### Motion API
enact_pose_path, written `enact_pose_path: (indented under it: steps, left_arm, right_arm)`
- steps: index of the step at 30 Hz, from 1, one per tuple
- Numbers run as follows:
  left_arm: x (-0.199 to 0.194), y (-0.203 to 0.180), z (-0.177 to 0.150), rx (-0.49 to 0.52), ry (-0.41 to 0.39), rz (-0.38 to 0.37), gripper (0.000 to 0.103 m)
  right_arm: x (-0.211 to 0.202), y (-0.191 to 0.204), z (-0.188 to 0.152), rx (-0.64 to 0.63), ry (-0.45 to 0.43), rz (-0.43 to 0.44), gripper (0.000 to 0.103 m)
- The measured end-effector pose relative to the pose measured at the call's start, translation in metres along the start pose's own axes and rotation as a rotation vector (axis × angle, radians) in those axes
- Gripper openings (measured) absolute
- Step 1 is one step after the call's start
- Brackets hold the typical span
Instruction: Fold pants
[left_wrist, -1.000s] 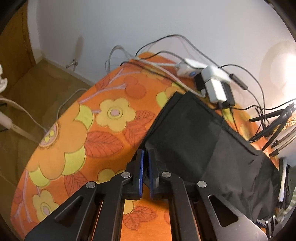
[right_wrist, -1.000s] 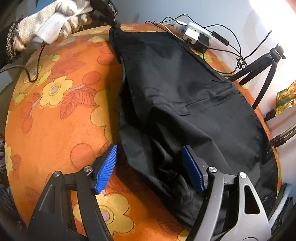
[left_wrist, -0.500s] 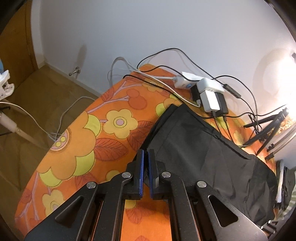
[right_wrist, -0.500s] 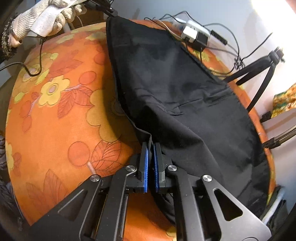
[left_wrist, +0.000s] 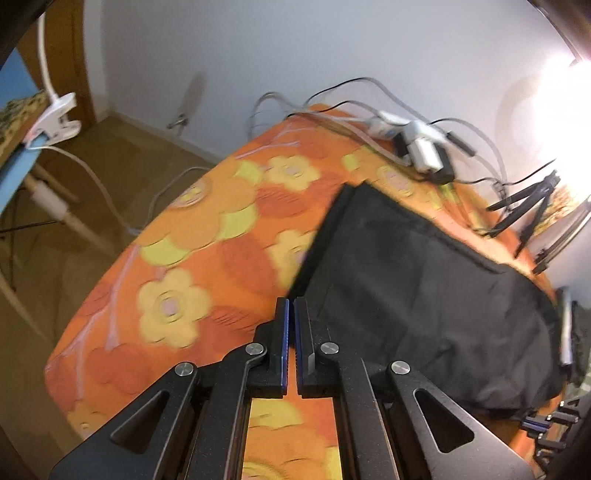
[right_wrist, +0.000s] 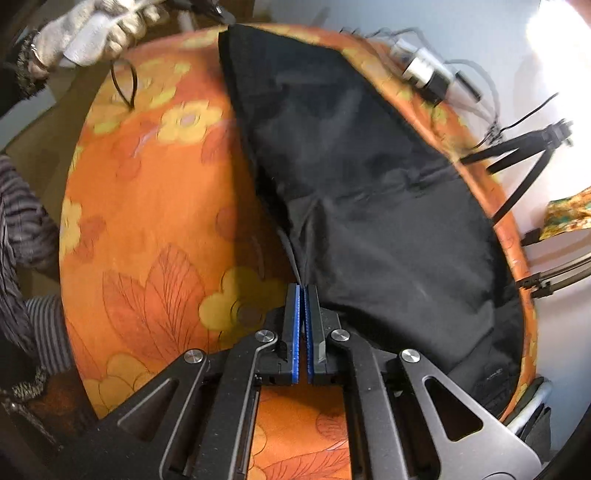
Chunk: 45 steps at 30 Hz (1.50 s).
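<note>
- Orange flowered cloth (left_wrist: 207, 236) covers the round table I am working over, with a white wall behind it, a clutter of chargers and cables (left_wrist: 424, 151) at the far rim and tripod legs (right_wrist: 517, 162) off the right edge.
- I see the black pants (right_wrist: 369, 177) spread across the right half of that cloth, one long edge running toward the far rim; the fabric rises in a tented ridge toward my right tool, which I judge is there to carry that edge over for a fold.
- My right gripper (right_wrist: 303, 295) has its blue pads nearly together, and a pinch of the near pants edge runs into the slit between them.
- My left gripper (left_wrist: 291, 308) is likewise all but closed, at the dark corner of the pants (left_wrist: 424, 280) (the fabric seems caught between the pads, though blur makes this less sure).
- Holding two points along one side should keep the edge straight, I think.
</note>
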<state>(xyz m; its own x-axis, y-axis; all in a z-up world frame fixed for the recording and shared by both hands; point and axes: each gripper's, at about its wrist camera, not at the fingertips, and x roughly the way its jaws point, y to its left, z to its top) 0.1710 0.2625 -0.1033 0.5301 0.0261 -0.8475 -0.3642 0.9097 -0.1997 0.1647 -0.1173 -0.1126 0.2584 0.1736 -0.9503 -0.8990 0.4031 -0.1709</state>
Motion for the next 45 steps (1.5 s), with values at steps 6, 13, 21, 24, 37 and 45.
enact_pose_path:
  steps: [6, 13, 21, 24, 37, 45]
  left_arm:
    - [-0.002, 0.016, -0.003, -0.005, 0.016, -0.032, 0.004]
    - [0.009, -0.012, -0.004, 0.101, 0.048, -0.099, 0.022]
    - [0.026, -0.015, -0.010, 0.070, 0.110, -0.154, 0.022]
    - [0.029, -0.008, -0.010, 0.027, 0.118, -0.178, 0.022]
    - [0.025, 0.019, 0.003, -0.062, 0.112, -0.207, 0.023]
    - [0.032, 0.023, 0.006, -0.112, 0.135, -0.261, 0.023]
  right_arm:
    - [-0.028, -0.003, 0.010, 0.004, -0.062, 0.049, 0.035]
    - [-0.046, -0.053, 0.040, 0.185, -0.180, 0.055, 0.051]
    - [-0.024, -0.054, 0.079, 0.196, -0.199, 0.115, 0.051]
    - [-0.014, -0.037, 0.094, 0.148, -0.206, 0.115, 0.051]
    - [0.054, 0.025, 0.207, 0.031, -0.252, 0.174, 0.051]
    - [0.080, 0.031, 0.223, 0.016, -0.216, 0.157, 0.046]
